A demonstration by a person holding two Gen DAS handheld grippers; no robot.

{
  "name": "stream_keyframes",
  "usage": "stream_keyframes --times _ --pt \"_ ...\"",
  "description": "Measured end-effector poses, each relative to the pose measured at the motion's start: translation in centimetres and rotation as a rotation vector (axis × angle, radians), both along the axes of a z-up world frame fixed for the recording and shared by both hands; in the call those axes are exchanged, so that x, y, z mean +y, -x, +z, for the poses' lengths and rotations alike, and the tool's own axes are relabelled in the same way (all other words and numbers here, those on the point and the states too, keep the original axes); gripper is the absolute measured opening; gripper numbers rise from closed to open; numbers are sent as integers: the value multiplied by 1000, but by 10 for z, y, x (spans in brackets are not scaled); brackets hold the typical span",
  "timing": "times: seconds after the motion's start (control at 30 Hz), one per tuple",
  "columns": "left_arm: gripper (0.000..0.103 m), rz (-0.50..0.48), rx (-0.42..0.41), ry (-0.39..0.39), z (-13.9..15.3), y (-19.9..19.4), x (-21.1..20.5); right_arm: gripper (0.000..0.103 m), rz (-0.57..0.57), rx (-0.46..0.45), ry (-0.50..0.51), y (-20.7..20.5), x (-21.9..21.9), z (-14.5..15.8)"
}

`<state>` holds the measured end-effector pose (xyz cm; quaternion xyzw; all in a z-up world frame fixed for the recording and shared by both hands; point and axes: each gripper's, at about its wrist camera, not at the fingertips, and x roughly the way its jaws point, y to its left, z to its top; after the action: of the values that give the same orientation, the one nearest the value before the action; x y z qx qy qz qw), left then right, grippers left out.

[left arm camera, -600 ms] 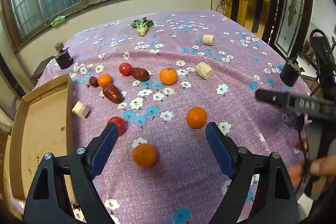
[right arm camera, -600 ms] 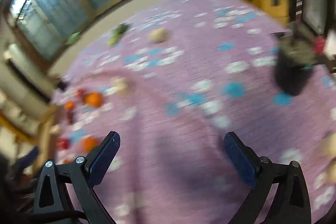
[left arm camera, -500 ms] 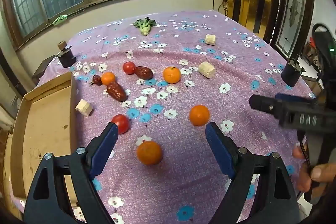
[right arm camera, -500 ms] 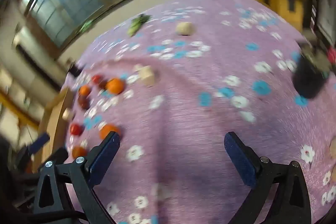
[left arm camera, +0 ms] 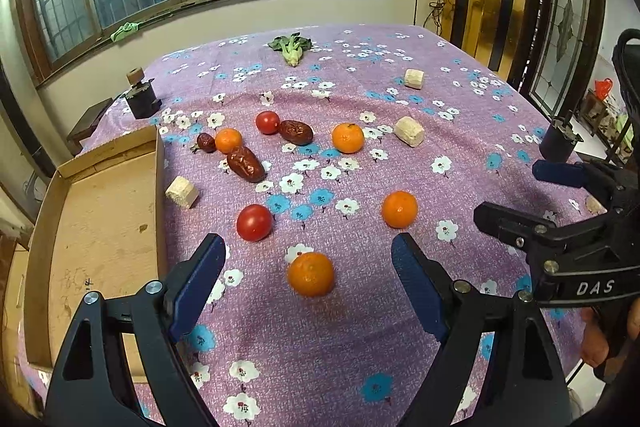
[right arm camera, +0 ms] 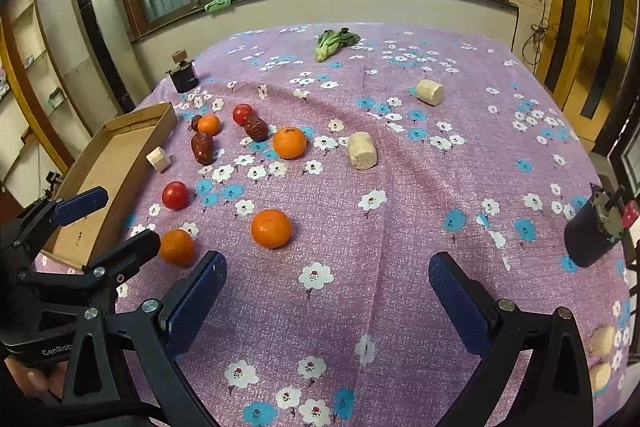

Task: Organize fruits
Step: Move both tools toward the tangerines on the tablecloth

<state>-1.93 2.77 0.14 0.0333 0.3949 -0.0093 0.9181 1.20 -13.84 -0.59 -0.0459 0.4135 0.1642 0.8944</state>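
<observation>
Several fruits lie on the purple flowered tablecloth [left arm camera: 360,367]. The nearest mandarin [left arm camera: 311,274] lies just ahead of my open left gripper [left arm camera: 308,267], between its fingers. Another mandarin [left arm camera: 399,209] lies to its right, a tomato [left arm camera: 254,222] to its left. Farther back are more mandarins [left arm camera: 348,137], a tomato [left arm camera: 267,122] and red dates [left arm camera: 245,163]. My right gripper [right arm camera: 326,287] is open and empty over the cloth, with a mandarin [right arm camera: 271,228] ahead of it. An empty cardboard tray [left arm camera: 96,227] sits at the left table edge.
Beige foam blocks [left arm camera: 182,191] [left arm camera: 409,131] lie among the fruits. A green vegetable [left arm camera: 292,47] lies at the far edge. Black cylinders stand at the far left [left arm camera: 140,97] and the right edge [right arm camera: 596,231]. The right gripper shows at the right of the left view [left arm camera: 560,227].
The right gripper has swung left and steadied, now facing the fruits. The left gripper has drawn a little closer to the nearest mandarin. Both stay open.
</observation>
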Motion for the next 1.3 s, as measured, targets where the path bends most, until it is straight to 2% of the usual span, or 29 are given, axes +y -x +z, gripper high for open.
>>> stream_keyframes --times 0.17,0.4,0.53,1.3 --pt "86 2 -5 22 0 5 6 102 -20 -44 91 5 6 7" --pt "86 -18 0 30 3 11 8 102 8 -88 153 11 11 16" --pt "86 -26 16 9 3 14 10 102 40 -94 162 13 14 18" --pt "86 -23 43 36 0 15 19 102 69 -114 201 13 23 24"
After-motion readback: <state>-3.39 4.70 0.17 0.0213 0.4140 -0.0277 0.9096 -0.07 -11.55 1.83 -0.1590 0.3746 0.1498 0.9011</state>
